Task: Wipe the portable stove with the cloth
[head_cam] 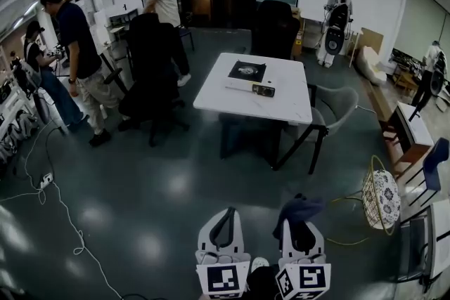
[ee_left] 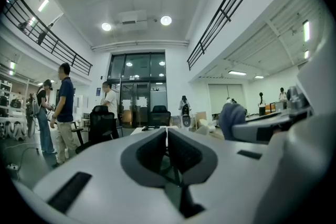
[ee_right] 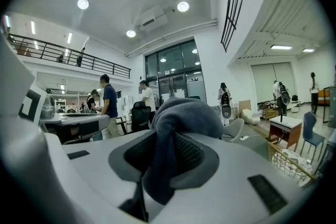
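The portable stove (head_cam: 247,76), a white body with a black top, lies on a white table (head_cam: 288,102) well ahead of me across the floor. Both grippers are held low at the bottom of the head view, far from the table. My right gripper (head_cam: 299,223) is shut on a blue-grey cloth (head_cam: 302,209). In the right gripper view the cloth (ee_right: 181,122) bunches over the jaw tips and hangs down between the pads. My left gripper (head_cam: 226,216) is shut, its pads (ee_left: 177,150) meeting with nothing between them.
Black office chairs (head_cam: 151,70) and three people (head_cam: 77,53) stand left of the table. A grey chair (head_cam: 330,112) sits at its right side. A wicker basket (head_cam: 382,199) stands on the floor to my right. Cables and a power strip (head_cam: 45,181) trail at the left.
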